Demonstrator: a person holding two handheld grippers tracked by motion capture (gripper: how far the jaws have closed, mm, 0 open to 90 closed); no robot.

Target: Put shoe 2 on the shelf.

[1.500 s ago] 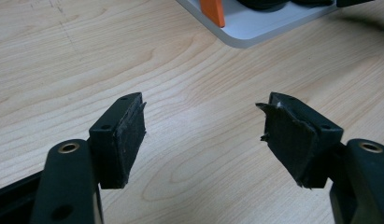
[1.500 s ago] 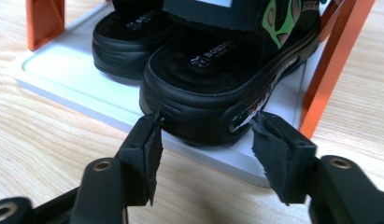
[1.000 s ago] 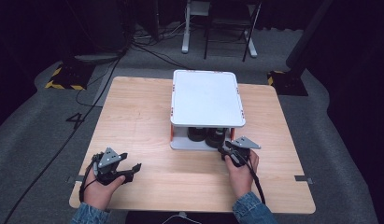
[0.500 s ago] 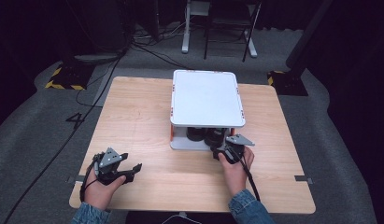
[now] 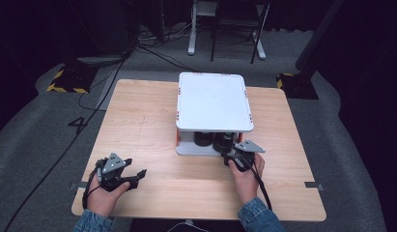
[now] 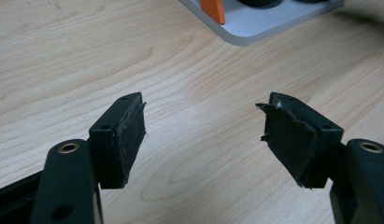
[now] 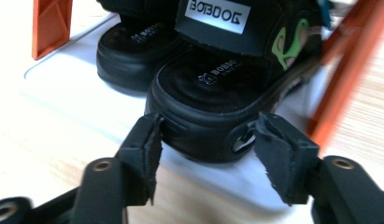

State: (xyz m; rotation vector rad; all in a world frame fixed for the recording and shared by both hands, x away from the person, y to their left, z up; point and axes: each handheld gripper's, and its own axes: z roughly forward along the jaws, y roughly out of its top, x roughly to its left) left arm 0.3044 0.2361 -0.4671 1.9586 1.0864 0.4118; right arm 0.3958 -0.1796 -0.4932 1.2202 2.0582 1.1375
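Overhead, we saw a light wooden surface (image 5: pixel 138 125) standing on grey carpet, with dark cables trailing across the floor behind it. Toward the far middle of that surface sat a white two-tier rack (image 5: pixel 213 101) with a flat white top, a white base plate and orange corner posts (image 7: pixel 50 25).

On the rack's lower tier we found a pair of black sandals (image 7: pixel 227 88), side by side, heels toward us. In the right gripper view the nearer sandal carried a white label on its strap, a small white logo on the footbed and a green mark on its side; the other sandal (image 7: pixel 133 51) lay just behind and beside it.

Our right hand-held gripper (image 5: pixel 233 157) was at the rack's front edge, at the nearer sandal's heel. Its jaws stood apart, one on either side of the rounded heel, very near the rubber; we could not tell whether the pads (image 7: pixel 145 149) touched it.

Our left hand-held gripper (image 5: pixel 133 176) was held low at the near left corner of the surface, well apart from the rack. Its jaws were spread wide, with only bare wood between the worn black pads (image 6: pixel 129 140), and the rack's base corner and one orange post showed far ahead.
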